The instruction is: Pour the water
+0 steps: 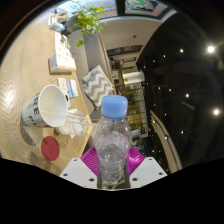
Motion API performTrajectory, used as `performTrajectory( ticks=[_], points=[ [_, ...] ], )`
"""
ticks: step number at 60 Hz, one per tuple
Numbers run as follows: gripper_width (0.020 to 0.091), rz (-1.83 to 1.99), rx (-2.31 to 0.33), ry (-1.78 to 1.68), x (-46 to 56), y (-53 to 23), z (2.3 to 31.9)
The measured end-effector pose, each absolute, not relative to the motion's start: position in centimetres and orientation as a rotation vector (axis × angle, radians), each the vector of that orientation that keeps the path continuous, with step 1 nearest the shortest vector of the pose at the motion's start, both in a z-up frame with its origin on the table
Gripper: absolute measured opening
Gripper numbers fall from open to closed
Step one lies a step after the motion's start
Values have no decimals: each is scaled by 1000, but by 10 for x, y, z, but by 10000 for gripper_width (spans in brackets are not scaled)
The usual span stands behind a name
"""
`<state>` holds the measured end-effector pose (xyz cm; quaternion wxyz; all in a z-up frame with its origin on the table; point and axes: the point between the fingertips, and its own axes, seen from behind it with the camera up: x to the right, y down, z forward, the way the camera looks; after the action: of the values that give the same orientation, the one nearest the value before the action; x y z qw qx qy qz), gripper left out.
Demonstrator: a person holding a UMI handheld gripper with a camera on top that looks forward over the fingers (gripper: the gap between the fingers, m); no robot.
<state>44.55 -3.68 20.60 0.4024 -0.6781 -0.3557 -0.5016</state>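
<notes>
A clear plastic water bottle (112, 145) with a light blue cap (116, 106) stands upright between my fingers, and both magenta pads (91, 159) press against its sides. My gripper (112, 168) is shut on it. The bottle's base is hidden between the fingers. To the left and a little beyond the bottle, a white cup (44, 106) lies tilted with its dark opening facing left. It rests on the wooden table (35, 65).
A red round coaster (50, 148) lies on the table in front of the cup. A chevron-patterned cushion (97, 86) and a potted plant (88, 20) stand further back. A dark wall or doorway with ceiling lights fills the right side.
</notes>
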Motion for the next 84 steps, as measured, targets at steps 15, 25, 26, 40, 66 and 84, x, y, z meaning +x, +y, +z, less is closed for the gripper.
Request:
performTrajectory(
  ticks=[15,25,26,40,66,84],
  points=[
    [311,-1644,-1422,-1339,432,-11,206],
    [311,-1722,-1375,-1463,435,-8,198],
    [311,-1724,-1376,-1468,436,-8,197],
    [313,-1648,-1454,-1367,439,-16,209],
    [318,-713,-1872,-438,437,-37,248],
    [316,-100,-1996,26,437,-28,158]
  ],
)
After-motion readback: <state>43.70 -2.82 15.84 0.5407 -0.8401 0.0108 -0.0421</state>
